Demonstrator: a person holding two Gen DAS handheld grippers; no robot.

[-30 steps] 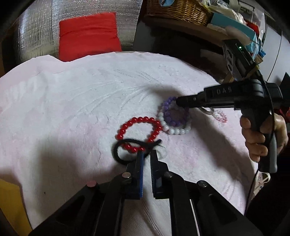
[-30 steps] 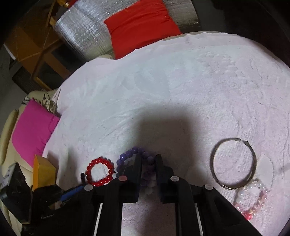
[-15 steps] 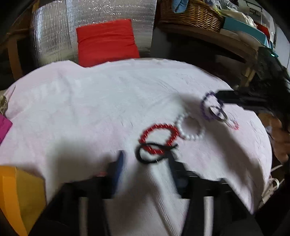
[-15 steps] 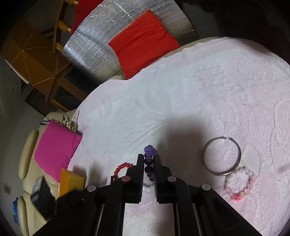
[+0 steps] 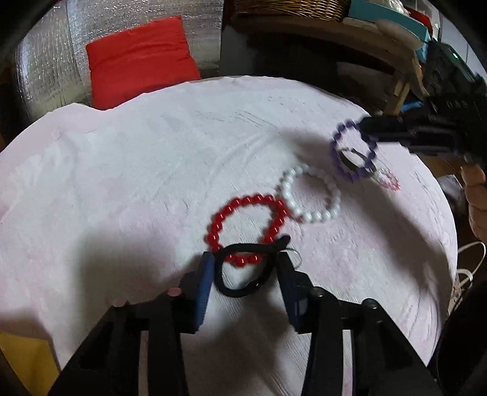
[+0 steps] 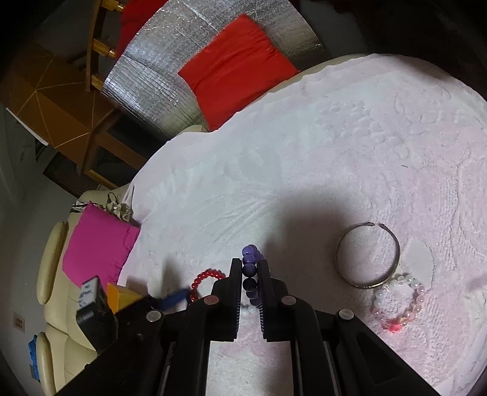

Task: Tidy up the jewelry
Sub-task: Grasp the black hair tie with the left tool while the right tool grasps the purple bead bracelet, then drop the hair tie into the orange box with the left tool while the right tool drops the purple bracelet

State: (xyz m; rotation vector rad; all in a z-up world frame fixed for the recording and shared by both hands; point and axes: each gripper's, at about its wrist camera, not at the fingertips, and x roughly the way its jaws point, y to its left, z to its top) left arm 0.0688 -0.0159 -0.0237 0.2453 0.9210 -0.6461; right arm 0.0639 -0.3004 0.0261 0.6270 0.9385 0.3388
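Observation:
On the pale pink cloth (image 5: 152,167) lie a red bead bracelet (image 5: 213,225) and a white bead bracelet (image 5: 313,216), touching each other. A black hair tie (image 5: 240,292) rests over the red bracelet's near edge, between the fingers of my left gripper (image 5: 246,268). Its jaws are closing around the tie, and the pads are at the tie's two ends. My right gripper (image 6: 249,268) is shut on a purple bead bracelet (image 6: 249,259) and holds it hanging above the cloth at the right (image 5: 334,143). A metal bangle (image 6: 365,285) and a pink-white bracelet (image 6: 379,295) lie to the right.
Behind the table's far edge stands a red cushion (image 5: 140,61) against silver foil. A wooden shelf with a wicker basket (image 5: 289,6) is at the back right. A magenta cushion (image 6: 97,240) and a yellow box (image 6: 121,297) sit off the left edge. A hand (image 5: 478,195) grips the right tool.
The right gripper has lifted the purple bracelet off the white one and carried it rightward. The left gripper went from shut to wide open, then narrowed around the hair tie.

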